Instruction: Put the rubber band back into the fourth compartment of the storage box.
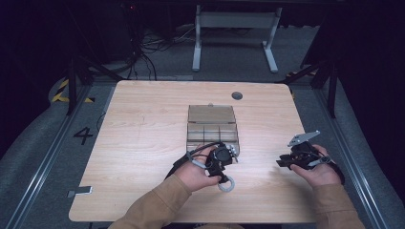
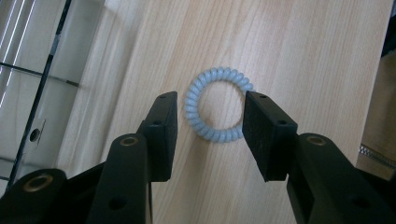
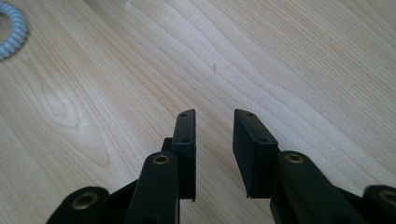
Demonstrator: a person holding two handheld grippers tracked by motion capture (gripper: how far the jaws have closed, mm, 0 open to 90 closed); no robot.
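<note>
On the table (image 1: 143,143), just in front of the box (image 1: 212,125), a coil ring (image 2: 217,103) is straddled by the left gripper's (image 2: 210,119) parted jaws; squeezed off-centre, it could be squirted sideways.

Both forearms reach in from the near edge, each hand carrying a hand-held gripper.

The left hand (image 1: 195,174) tips the left hand-held gripper (image 2: 211,122) steeply downward, its two black jaws standing apart with their pads parallel and nothing pressed between them. The right hand (image 1: 321,171) holds the right hand-held gripper (image 3: 214,140) lower and flatter, pointed toward the left one, its jaws parted by a narrower gap with nothing between them and a grey three-cornered plate riding on top. Both sleeves are tan, and the two hands are well apart.
</note>
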